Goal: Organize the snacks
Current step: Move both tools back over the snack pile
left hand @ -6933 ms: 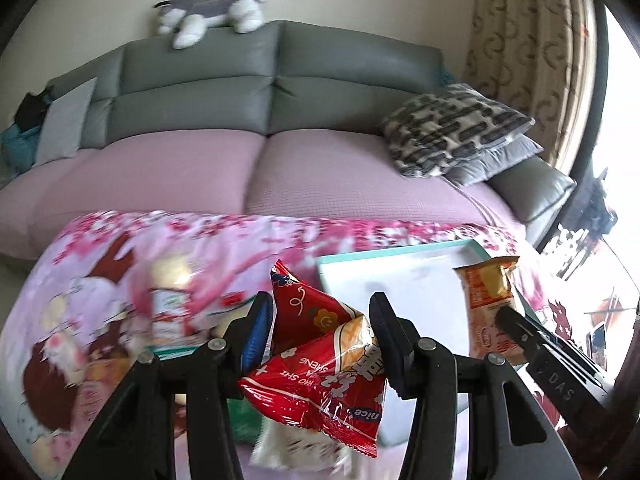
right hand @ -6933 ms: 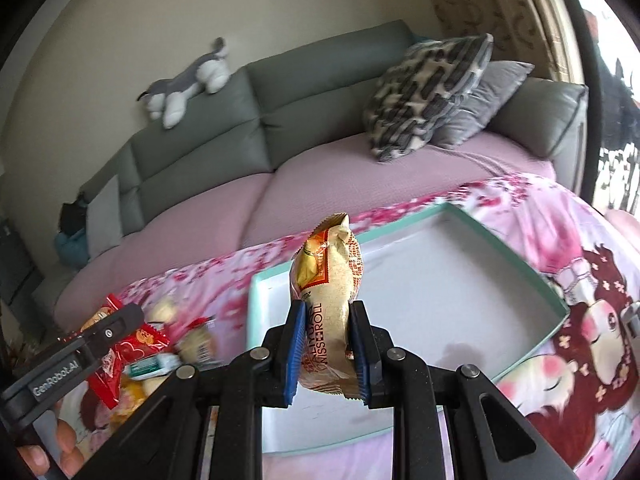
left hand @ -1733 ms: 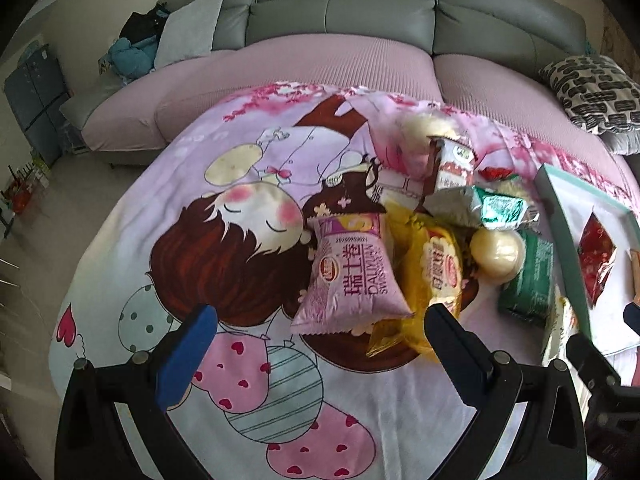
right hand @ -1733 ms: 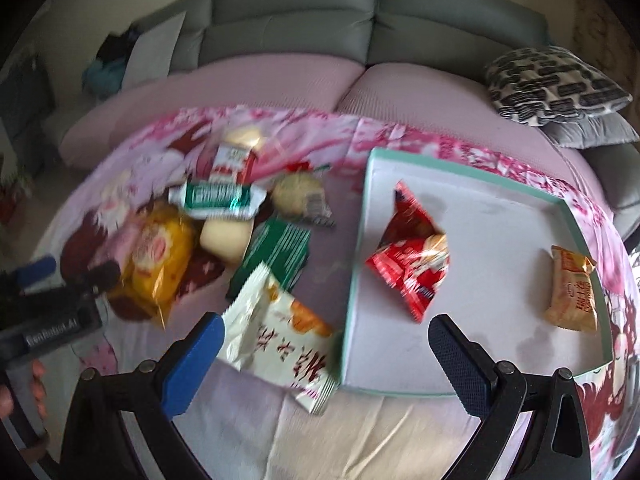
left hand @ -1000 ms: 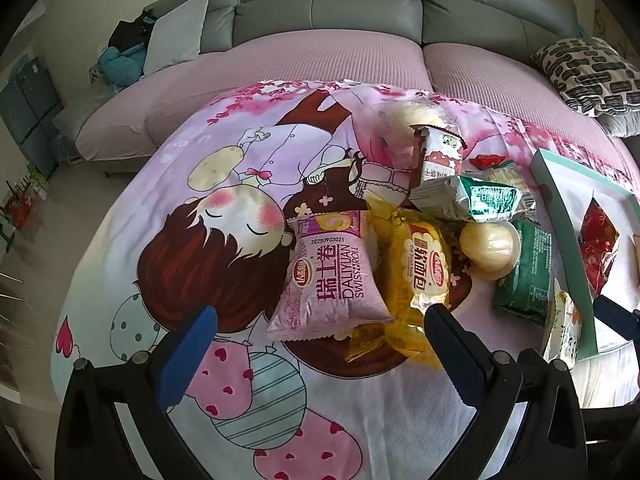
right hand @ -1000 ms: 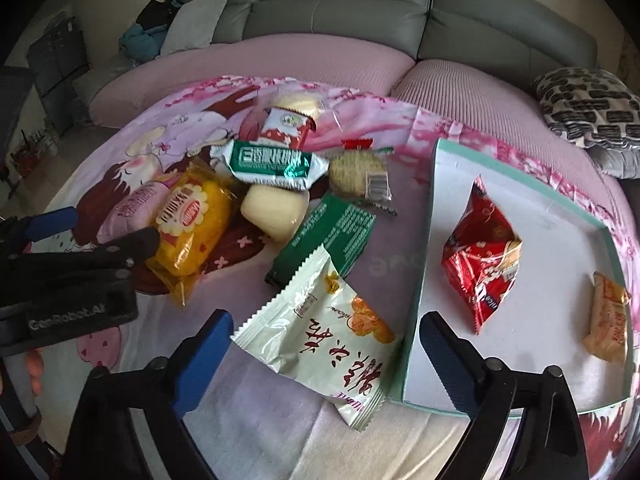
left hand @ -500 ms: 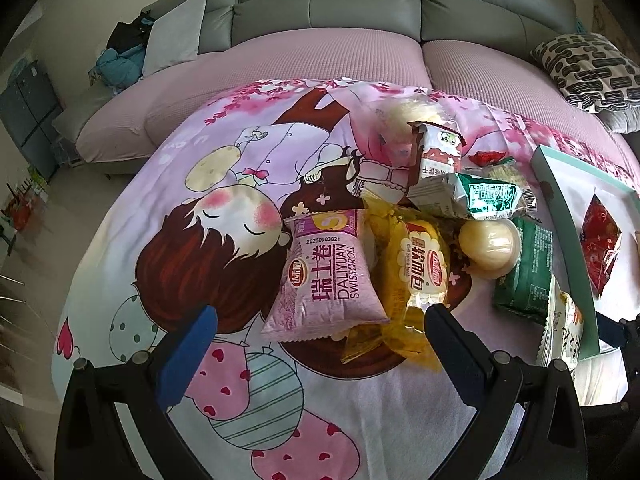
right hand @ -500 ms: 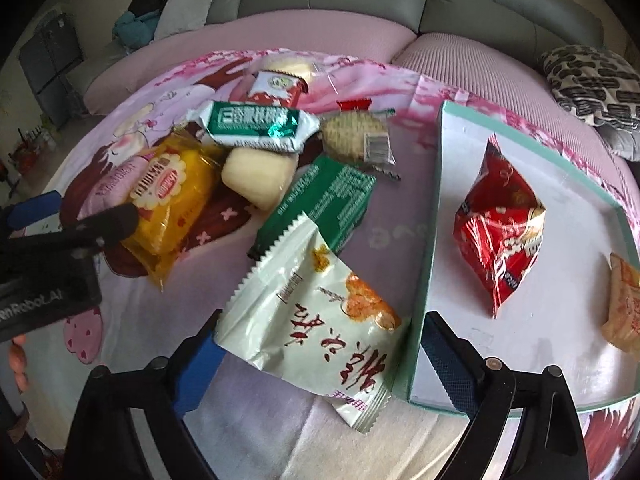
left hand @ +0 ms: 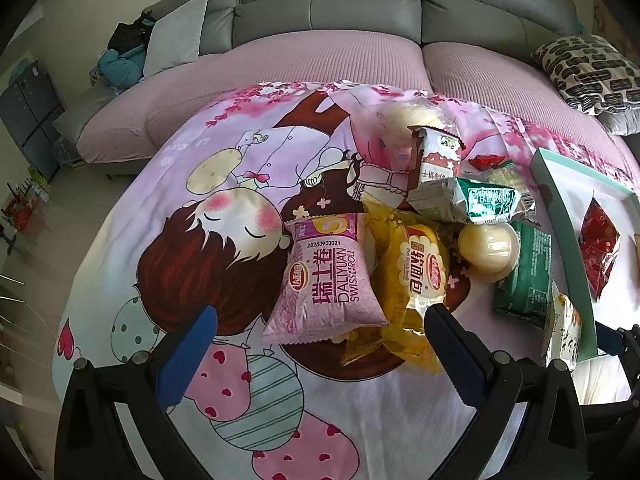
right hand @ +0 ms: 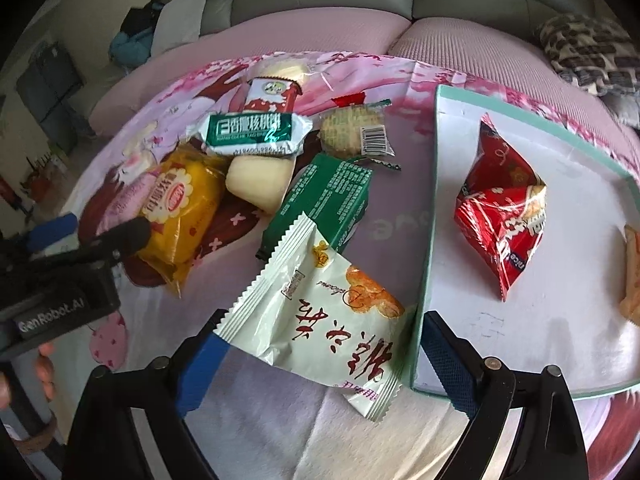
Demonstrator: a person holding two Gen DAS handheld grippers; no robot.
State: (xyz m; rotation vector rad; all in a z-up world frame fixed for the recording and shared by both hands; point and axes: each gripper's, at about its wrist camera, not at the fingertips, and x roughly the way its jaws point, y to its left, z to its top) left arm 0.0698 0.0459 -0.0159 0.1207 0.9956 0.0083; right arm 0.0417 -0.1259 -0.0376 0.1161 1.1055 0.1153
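Several snack packets lie in a heap on the cartoon-print cloth. My left gripper (left hand: 320, 332) is open and empty, its jaws on either side of the near end of a pink Swiss-roll packet (left hand: 328, 280), next to a yellow packet (left hand: 416, 276). My right gripper (right hand: 320, 340) is open and empty, its jaws on either side of a white packet (right hand: 320, 312) that leans on the teal tray's rim (right hand: 426, 240). A red packet (right hand: 500, 208) and an orange packet (right hand: 632, 276) lie in the tray.
A green box (right hand: 320, 204), a pale bun (right hand: 260, 180), a green-and-silver packet (right hand: 252, 132), a round biscuit (right hand: 352, 130) and a red-and-white packet (right hand: 272, 96) lie between the grippers. A pink-covered grey sofa (left hand: 320, 60) stands behind the table. The table edge and floor (left hand: 48, 220) are at the left.
Both grippers released the red and orange packets into the tray and swung left to the heap. In the last second the right gripper has dropped closer over the white packet; the left has barely moved.
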